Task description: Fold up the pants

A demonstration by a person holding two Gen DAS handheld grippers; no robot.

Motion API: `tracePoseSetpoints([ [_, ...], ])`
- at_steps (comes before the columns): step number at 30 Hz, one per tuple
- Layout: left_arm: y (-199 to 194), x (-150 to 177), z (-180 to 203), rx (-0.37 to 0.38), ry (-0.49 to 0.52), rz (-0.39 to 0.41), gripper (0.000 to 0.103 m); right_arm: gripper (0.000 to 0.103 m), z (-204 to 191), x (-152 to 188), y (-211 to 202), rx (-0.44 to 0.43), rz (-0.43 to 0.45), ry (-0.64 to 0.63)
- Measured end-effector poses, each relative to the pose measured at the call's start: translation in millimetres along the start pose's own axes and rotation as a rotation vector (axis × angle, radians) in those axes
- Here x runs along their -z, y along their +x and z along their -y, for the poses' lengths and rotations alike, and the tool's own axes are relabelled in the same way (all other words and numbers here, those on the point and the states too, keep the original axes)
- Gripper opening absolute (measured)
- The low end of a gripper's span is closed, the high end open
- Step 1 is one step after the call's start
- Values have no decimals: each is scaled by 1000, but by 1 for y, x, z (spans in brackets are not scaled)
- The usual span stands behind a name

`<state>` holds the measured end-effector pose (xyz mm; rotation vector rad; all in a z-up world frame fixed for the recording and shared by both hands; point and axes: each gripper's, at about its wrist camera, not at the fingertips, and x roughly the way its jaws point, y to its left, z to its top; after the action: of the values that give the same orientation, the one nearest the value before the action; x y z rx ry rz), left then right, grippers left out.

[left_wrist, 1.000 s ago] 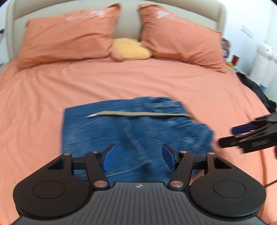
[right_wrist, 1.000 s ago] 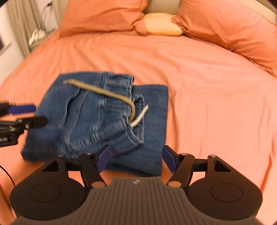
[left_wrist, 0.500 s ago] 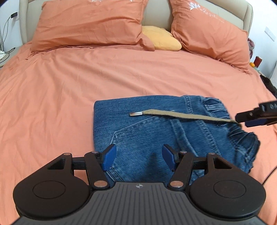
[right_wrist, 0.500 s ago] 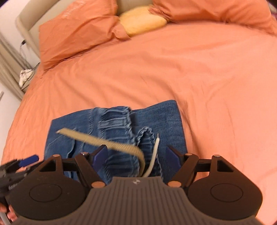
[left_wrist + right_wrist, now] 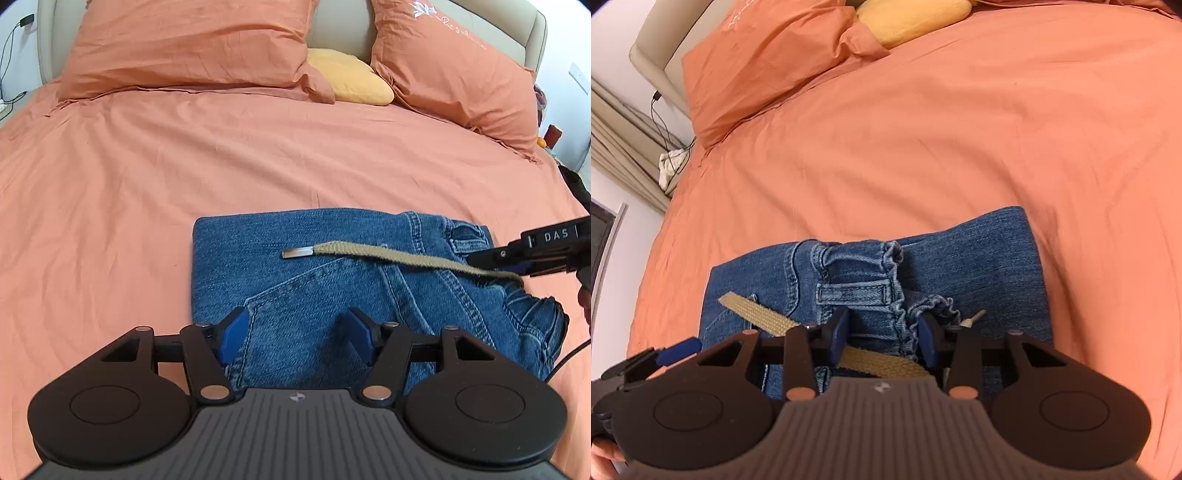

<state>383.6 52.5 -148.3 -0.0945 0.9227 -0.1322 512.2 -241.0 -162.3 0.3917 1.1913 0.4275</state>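
Orange bed (image 5: 184, 177), folded jeans (image 5: 332, 295), khaki drawstring (image 5: 388, 254)

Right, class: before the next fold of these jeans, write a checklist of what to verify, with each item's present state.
1. Jeans lie flat on bed: ok.
2. Drawstring tucked away: not ok, it trails across the denim.
3. Left gripper open over the near edge: ok.
4. Right gripper at waistband, jaws closing around it: ok.
5. Right jaws gripping denim only, not drawstring: cannot tell.
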Motion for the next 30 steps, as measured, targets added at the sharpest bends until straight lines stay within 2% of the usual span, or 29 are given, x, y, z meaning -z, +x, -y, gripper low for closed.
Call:
tracePoseSetpoints([
  [2,0,1,1,-1,-8,0,71,35,8,2,4,-16,-3,61],
  [3,-1,2,1,-3,-7,0,69,27,10,3,3,-27,2,81],
  [4,-2,2,2,-6,-5,1,67,20,5,5,-2,-20,13,54],
  [7,-11,3,-1,0,5,25,66,11,-26,8,-24,34,47,-119],
  [13,-38,-6,-9,31,-27,118,65,8,-75,-1,-94,-26,152,-235],
  [15,-44,-8,-8,29,-17,134,65,8,-79,-6,-113,-34,180,-243],
  [17,-46,-9,-7,25,-4,139,62,8,-69,-13,-121,-3,192,-208],
  [22,-33,-7,-6,20,23,115,49,8,-11,-8,-88,129,95,-74],
  [26,-17,-11,-10,27,34,100,41,8,26,2,-56,191,71,-20],
  [30,4,-20,-13,36,15,93,39,13,28,2,-32,270,34,-92],
])
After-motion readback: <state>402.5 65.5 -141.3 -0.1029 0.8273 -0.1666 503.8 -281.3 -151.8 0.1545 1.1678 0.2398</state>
